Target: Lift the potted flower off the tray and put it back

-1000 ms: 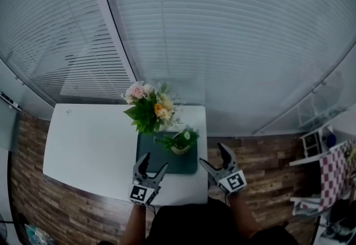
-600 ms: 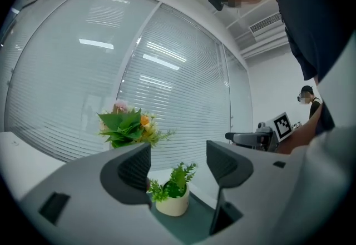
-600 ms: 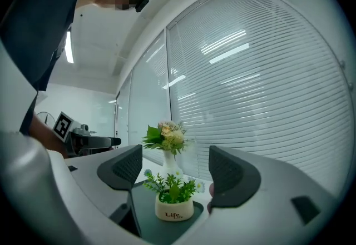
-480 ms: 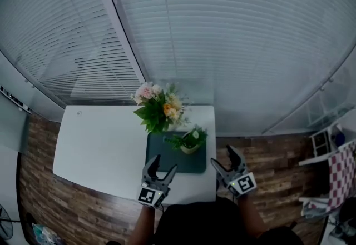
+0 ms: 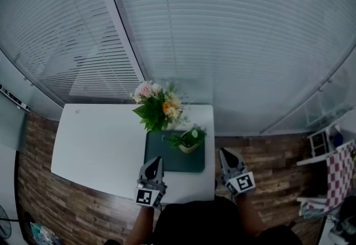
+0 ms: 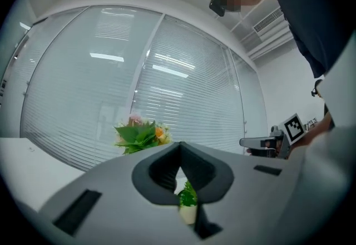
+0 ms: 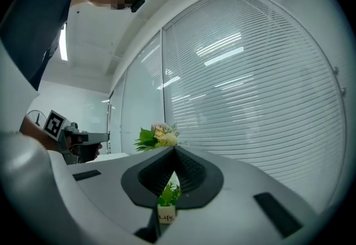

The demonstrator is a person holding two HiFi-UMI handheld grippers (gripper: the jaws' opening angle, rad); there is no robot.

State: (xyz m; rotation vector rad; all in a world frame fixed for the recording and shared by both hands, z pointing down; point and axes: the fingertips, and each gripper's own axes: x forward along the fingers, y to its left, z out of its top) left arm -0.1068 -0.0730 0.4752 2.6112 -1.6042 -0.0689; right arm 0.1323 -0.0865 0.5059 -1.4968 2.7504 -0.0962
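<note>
The potted flower (image 5: 189, 140), a small pale pot with green leaves, stands upright on the dark green tray (image 5: 167, 163) near the white table's front right corner. My left gripper (image 5: 154, 161) hovers at the tray's near left edge. My right gripper (image 5: 225, 154) hangs off the table's right side, beside the tray. Both have just been closing and are now shut with nothing between the jaws. The left gripper view looks past its closed jaws (image 6: 179, 148) at the pot (image 6: 188, 211). In the right gripper view the pot (image 7: 165, 213) shows beyond that gripper (image 7: 174, 152).
A bouquet (image 5: 158, 106) of pink, orange and cream flowers stands at the table's back edge, just behind the tray. Window blinds (image 5: 233, 44) fill the wall behind. The white table (image 5: 94, 146) stretches to the left. A brick-patterned floor (image 5: 261, 155) lies to the right.
Both grippers' jaws have gone from wide open to shut, with nothing taken hold of. The pot and tray have not moved.
</note>
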